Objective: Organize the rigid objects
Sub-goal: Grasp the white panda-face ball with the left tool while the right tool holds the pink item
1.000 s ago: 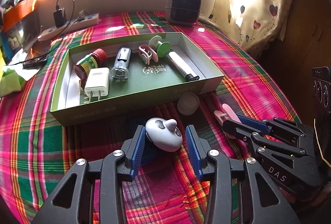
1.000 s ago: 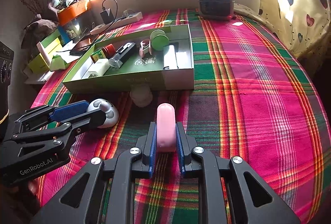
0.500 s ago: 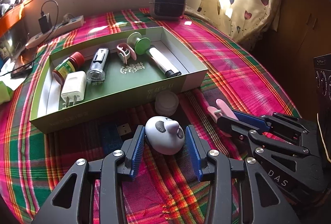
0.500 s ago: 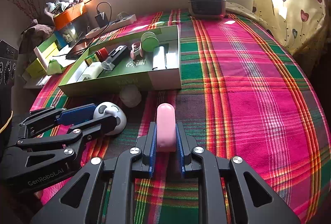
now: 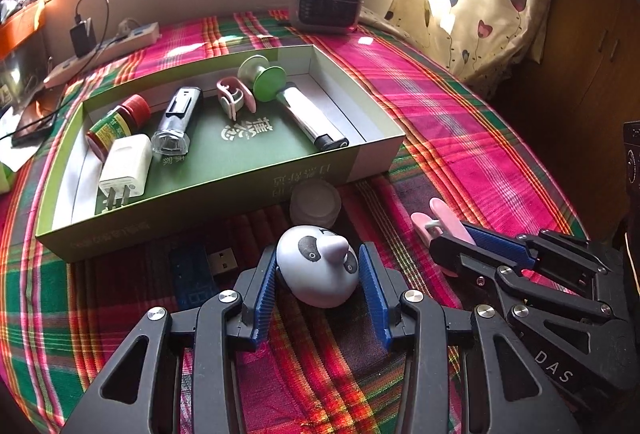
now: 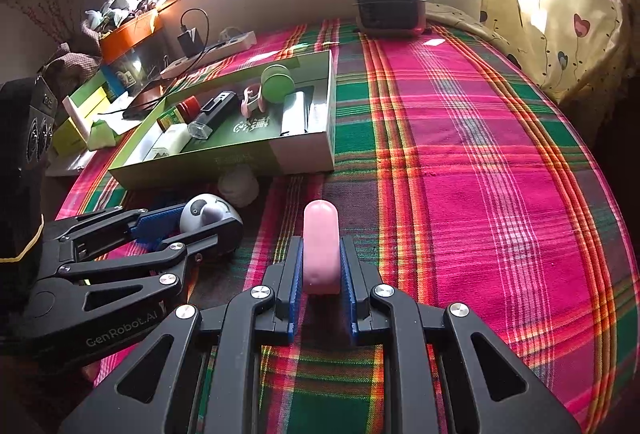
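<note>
**While both grippers are loaded, the box waits behind**

While the panda toy (image 5: 316, 266) sits between the blue pads of the left gripper (image 5: 319, 288), both pads are pressed against its sides. A pink clip (image 6: 321, 248) is clamped between the closed fingers of the right gripper (image 6: 321, 276), its rounded end projecting forward. Both objects are held over the plaid cloth (image 6: 460, 161), just in front of the green box (image 5: 224, 189), beside a white jar (image 5: 315, 202).
</note>
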A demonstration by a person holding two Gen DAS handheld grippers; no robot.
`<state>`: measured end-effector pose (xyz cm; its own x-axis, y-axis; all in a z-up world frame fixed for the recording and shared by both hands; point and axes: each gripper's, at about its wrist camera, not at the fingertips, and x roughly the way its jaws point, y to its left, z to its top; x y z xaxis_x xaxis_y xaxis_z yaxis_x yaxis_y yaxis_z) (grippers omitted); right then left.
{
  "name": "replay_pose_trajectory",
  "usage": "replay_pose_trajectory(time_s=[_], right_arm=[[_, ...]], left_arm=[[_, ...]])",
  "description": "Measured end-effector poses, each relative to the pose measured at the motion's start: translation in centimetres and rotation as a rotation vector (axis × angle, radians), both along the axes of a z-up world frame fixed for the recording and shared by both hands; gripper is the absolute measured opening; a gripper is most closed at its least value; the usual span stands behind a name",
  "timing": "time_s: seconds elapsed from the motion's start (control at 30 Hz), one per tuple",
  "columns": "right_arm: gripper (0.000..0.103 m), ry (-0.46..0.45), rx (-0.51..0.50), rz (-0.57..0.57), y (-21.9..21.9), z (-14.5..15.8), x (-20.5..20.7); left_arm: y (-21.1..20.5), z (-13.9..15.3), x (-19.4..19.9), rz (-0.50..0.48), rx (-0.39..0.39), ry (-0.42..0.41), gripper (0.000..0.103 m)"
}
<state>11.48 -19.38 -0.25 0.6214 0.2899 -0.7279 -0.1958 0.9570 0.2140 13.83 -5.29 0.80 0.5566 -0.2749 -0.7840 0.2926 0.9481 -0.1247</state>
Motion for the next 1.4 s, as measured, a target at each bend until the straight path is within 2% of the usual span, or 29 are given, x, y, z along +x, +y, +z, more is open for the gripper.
replay_pose_trajectory(time_s=[0.5,0.53,0.57,1.4], right_arm=[[0.019,0.007,0.004,0.007,-0.03,-0.11,0.07],[0.019,0.007,0.004,0.007,-0.03,-0.12,0.07],[0.019,0.008,0.004,0.006,-0.03,-0.12,0.08],[0.019,0.004,-0.018,0.006,0.31,-0.06,0.08]], left_arm=[[0.60,-0.12,0.27,0.024,-0.050,0.000,0.037],[0.62,-0.12,0.26,0.023,-0.059,0.001,0.034],[0.60,-0.12,0.24,0.018,-0.067,0.004,0.026],[0.69,0.28,-0.27,0.014,-0.064,-0.012,0.026]])
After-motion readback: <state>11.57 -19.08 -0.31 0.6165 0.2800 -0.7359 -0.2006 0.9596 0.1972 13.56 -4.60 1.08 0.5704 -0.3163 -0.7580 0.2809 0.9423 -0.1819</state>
